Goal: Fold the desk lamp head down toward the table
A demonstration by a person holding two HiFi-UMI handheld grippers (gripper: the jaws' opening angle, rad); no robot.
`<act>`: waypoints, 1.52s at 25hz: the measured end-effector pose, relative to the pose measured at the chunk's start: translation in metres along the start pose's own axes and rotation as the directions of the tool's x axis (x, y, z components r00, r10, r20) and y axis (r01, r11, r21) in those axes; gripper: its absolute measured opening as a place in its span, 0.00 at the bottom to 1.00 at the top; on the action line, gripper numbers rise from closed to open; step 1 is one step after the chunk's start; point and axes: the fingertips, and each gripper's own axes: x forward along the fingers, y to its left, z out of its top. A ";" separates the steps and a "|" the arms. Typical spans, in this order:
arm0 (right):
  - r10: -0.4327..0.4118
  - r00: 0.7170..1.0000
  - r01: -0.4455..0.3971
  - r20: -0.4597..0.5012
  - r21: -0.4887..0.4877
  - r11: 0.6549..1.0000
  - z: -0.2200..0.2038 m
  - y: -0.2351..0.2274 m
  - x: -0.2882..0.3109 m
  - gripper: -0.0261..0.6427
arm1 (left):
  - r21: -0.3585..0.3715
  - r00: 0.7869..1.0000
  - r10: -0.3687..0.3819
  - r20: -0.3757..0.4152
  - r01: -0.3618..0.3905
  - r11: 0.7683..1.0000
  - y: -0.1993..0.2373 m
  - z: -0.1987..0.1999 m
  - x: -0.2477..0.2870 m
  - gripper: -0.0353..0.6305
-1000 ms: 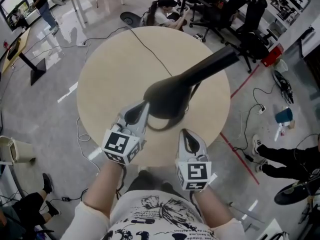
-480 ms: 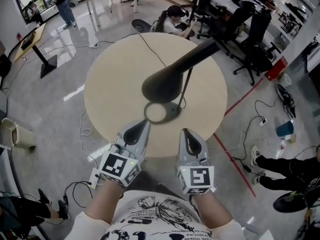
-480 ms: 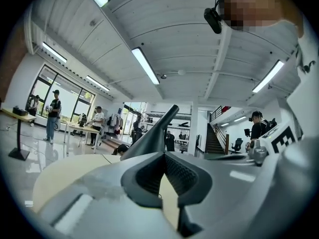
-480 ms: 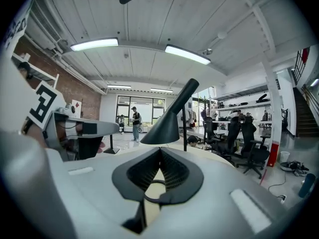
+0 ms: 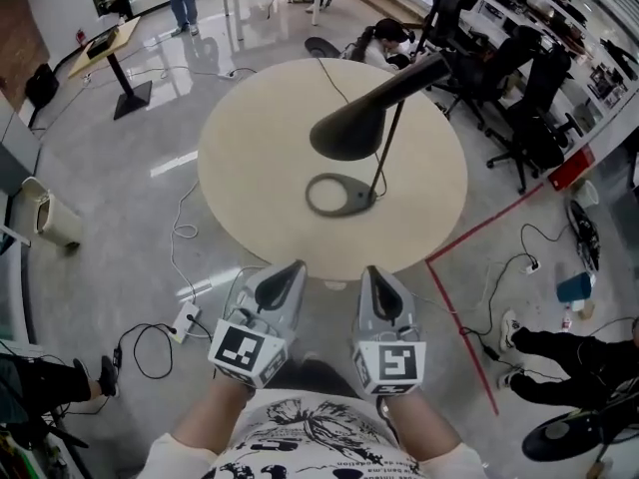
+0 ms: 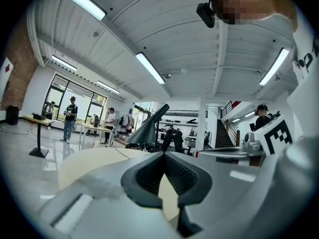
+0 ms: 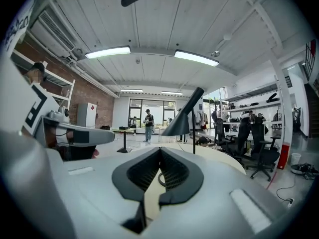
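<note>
Likely best: reach in over tabletop (image 5: 250, 168), press lamp head (image 5: 349, 133) down slowly, steady base ring (image 5: 339, 195) against tipping. Lamp stood mid-tabletop, head raised over base, well ahead of both grippers. Left gripper (image 5: 290, 272), right gripper (image 5: 371, 275) sat short of near edge, jaws closed, empty.

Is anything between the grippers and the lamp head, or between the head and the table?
Nothing visible. Open space lies between left gripper, right gripper and the lamp head; under the head are only table and the lamp's base.
</note>
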 end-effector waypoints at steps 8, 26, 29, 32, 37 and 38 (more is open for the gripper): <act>0.004 1.000 -0.003 -0.021 0.004 1.000 -0.009 0.045 -0.029 0.05 | -0.028 1.000 -0.019 -0.019 0.018 0.999 -0.009 -0.013 -0.053 0.06; -0.079 0.996 0.078 0.031 0.037 0.996 -0.018 0.153 -0.193 0.05 | -0.042 0.997 -0.082 0.008 0.082 0.996 -0.068 -0.023 -0.232 0.06; -0.091 0.996 0.091 0.012 0.024 0.996 -0.022 0.158 -0.215 0.05 | -0.040 0.995 -0.095 0.005 0.095 0.995 -0.081 -0.024 -0.246 0.06; -0.100 0.995 0.100 -0.005 0.013 0.995 -0.025 0.159 -0.234 0.05 | -0.033 0.995 -0.097 0.009 0.097 0.995 -0.094 -0.023 -0.256 0.06; -0.093 0.996 0.093 -0.002 0.003 0.996 -0.026 0.158 -0.260 0.05 | -0.018 0.995 -0.089 0.036 0.090 0.996 -0.119 -0.015 -0.268 0.06; -0.087 0.996 0.087 -0.002 0.002 0.996 -0.026 0.158 -0.266 0.05 | -0.017 0.995 -0.089 0.042 0.090 0.996 -0.125 -0.013 -0.271 0.06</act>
